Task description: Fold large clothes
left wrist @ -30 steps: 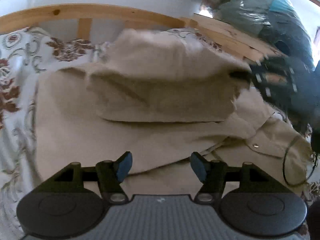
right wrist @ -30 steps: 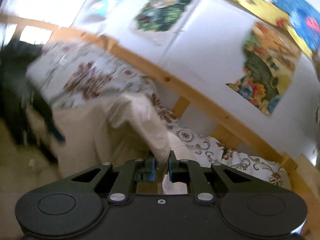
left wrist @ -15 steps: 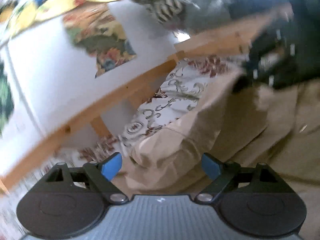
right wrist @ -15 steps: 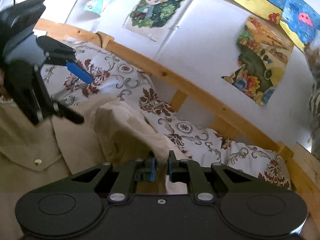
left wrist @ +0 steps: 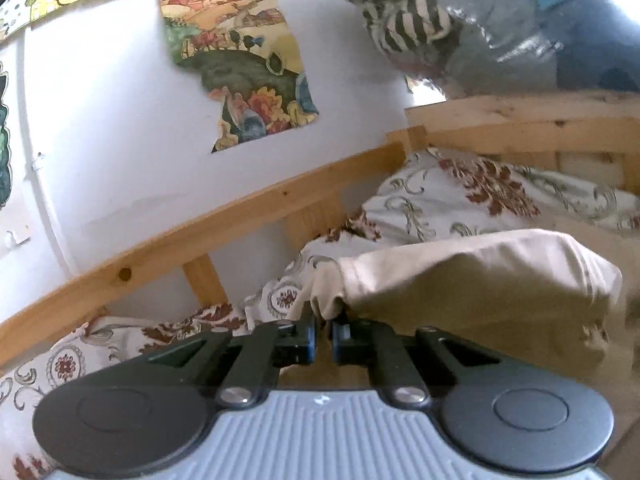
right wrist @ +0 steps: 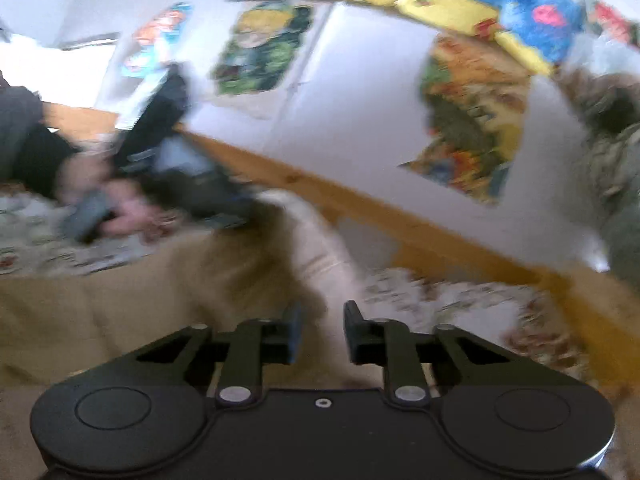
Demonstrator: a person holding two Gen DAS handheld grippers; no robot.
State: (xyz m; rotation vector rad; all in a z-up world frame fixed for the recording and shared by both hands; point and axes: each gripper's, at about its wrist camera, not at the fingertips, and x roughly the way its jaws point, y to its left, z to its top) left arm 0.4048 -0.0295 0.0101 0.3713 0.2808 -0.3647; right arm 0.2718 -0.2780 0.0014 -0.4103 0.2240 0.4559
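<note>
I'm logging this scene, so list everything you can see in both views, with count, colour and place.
garment: one, beige, on the bed, edge pinched by left hand-held gripper
sheet: one, white with red-brown floral print, on the bed
bed rail: one, light wood, along the wall
posters: several, multicoloured, on the white wall
bagged clothes: a pile, striped and blue, past the bed end
left hand-held gripper: black, shut on garment
right hand-held gripper: black, open above garment

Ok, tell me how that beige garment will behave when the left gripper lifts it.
Probably floppy: the beige garment bunches where the left gripper pinches it. Likely it drags, since most lies on the bed.
</note>
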